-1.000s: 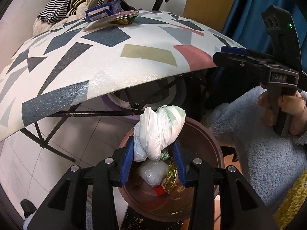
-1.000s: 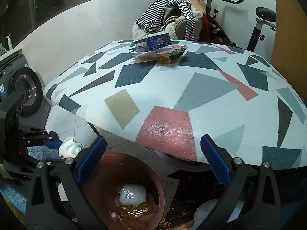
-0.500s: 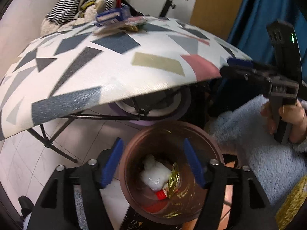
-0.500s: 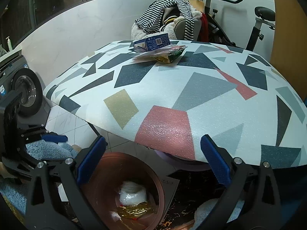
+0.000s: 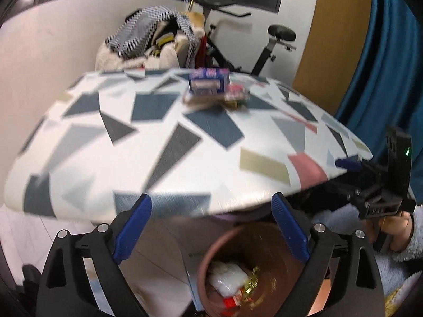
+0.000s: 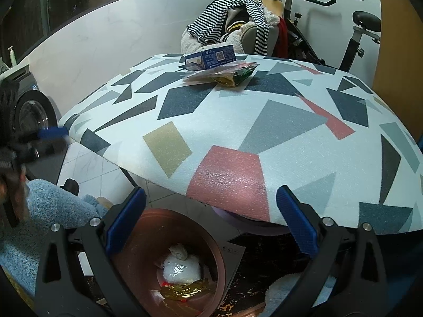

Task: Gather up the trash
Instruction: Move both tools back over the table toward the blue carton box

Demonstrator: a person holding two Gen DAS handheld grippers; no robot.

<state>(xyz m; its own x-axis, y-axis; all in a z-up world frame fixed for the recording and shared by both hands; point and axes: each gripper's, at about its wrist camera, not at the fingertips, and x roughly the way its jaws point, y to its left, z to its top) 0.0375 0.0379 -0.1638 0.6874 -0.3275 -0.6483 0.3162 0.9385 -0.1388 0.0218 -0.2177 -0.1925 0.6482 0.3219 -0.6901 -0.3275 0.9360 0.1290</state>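
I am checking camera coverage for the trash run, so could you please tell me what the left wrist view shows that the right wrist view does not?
Only the left wrist view: the blue curtain and the hand holding the right gripper.

Only the right wrist view: the washing machine and a blurred left gripper.

Both: the patterned table, the blue box beside wrappers on it, the brown trash bin holding a white bag, the exercise bike, and the striped clothes.
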